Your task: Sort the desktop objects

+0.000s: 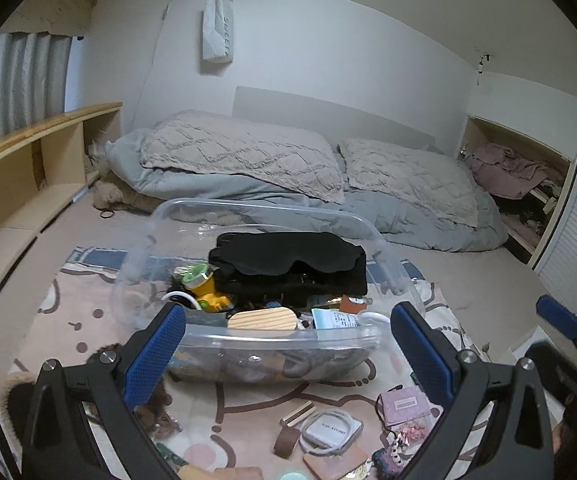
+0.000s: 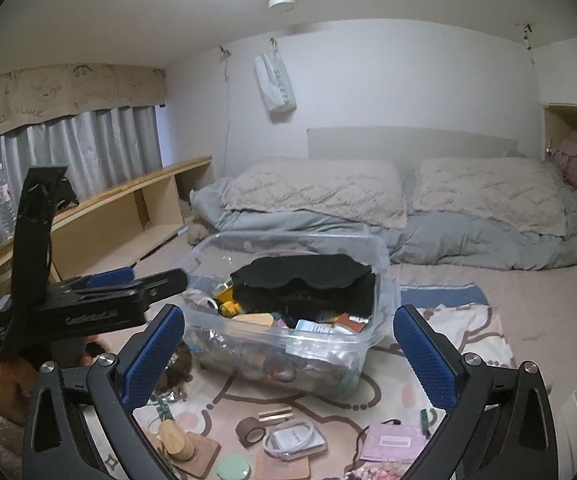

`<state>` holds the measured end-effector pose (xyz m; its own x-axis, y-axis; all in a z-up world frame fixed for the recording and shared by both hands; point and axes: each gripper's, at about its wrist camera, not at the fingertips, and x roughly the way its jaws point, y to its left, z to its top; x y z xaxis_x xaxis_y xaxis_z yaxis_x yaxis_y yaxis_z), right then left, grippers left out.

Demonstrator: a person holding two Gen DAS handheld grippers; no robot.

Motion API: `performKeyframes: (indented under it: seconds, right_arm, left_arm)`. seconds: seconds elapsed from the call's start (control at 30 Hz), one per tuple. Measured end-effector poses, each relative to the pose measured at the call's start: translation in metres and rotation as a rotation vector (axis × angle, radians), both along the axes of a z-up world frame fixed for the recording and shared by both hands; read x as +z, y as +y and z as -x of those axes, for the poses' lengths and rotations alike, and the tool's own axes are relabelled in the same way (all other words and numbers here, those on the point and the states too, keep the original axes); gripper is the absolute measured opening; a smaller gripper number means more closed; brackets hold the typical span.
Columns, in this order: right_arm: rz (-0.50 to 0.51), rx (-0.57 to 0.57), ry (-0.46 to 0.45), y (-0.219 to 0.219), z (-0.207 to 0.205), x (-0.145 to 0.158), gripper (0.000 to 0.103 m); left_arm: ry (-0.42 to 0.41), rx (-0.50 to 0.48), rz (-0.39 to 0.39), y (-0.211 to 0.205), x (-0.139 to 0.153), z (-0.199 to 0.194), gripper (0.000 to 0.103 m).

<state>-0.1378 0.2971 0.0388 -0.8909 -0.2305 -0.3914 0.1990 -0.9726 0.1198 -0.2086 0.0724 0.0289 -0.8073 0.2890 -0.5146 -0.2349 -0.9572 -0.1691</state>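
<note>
Bed (image 2: 528, 300) served as the work surface, a patterned blanket (image 1: 68, 320) spread on it to catch the clutter. Clear plastic bin (image 2: 288, 360) sat mid-blanket, already stuffed: black cloth (image 2: 308, 280) on top, yellow toy (image 1: 204, 292), wooden block (image 1: 262, 318) near the front wall. Unsorted bits lay loose in front of the bin: tape roll (image 2: 250, 432), white coiled cable (image 1: 330, 432), pink card (image 2: 394, 442). Left tool (image 1: 284, 348) wide, empty. Right tool (image 2: 288, 352) wide, empty, both hovering near the bin, likely between picks.
</note>
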Motion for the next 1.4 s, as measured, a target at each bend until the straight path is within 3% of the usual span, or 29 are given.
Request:
performKeyframes:
  seconds: [0.4, 0.7, 1.03, 1.4]
  right_arm:
    - [-0.023, -0.046, 0.014, 0.003, -0.035, 0.011, 0.103]
    - [-0.027, -0.039, 0.023, -0.001, -0.059, 0.014, 0.103]
    - [-0.088, -0.05, 0.017, -0.012, -0.079, 0.013, 0.103]
    - [-0.083, -0.047, 0.006, -0.013, -0.102, 0.009, 0.103]
  left_arm:
    - [0.001, -0.004, -0.013, -0.023, 0.015, -0.045, 0.103]
    - [0.075, 0.019, 0.04, -0.03, 0.027, -0.086, 0.103]
    - [0.113, -0.004, 0.111, -0.029, 0.025, -0.12, 0.103]
    - [0.123, -0.004, 0.155, -0.028, 0.015, -0.15, 0.103]
